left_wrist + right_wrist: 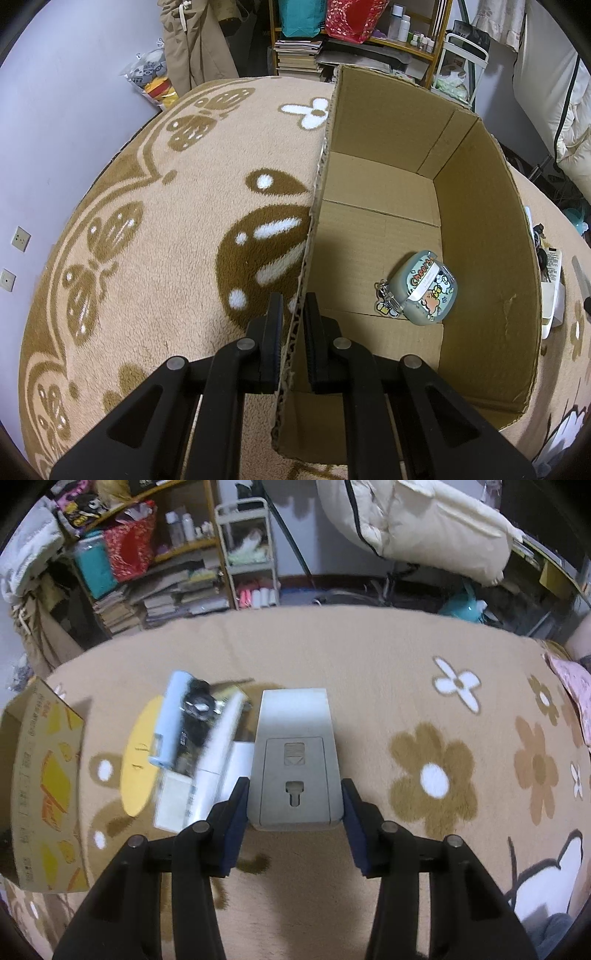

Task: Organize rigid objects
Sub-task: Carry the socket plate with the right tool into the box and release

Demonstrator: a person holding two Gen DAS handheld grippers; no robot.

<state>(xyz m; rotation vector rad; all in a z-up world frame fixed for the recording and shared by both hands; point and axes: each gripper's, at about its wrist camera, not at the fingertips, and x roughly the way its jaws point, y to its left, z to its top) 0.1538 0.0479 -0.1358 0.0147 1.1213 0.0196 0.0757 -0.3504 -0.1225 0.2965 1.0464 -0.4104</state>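
Left wrist view: my left gripper [293, 314] is pinched on the near wall of the cardboard box [480, 206], one pad outside and one inside. On the box floor, close to the right wall, lies a pale green case [424, 290] with a cartoon sticker and a keyring charm. The box stands on a tan patterned blanket [155, 206].

Right wrist view: my right gripper [293, 805] clamps a grey plastic housing [295, 760] by its two long sides, battery cover facing up. Left of it sits a pile of small items [195, 746], blurred, on a yellow disc [138, 746].
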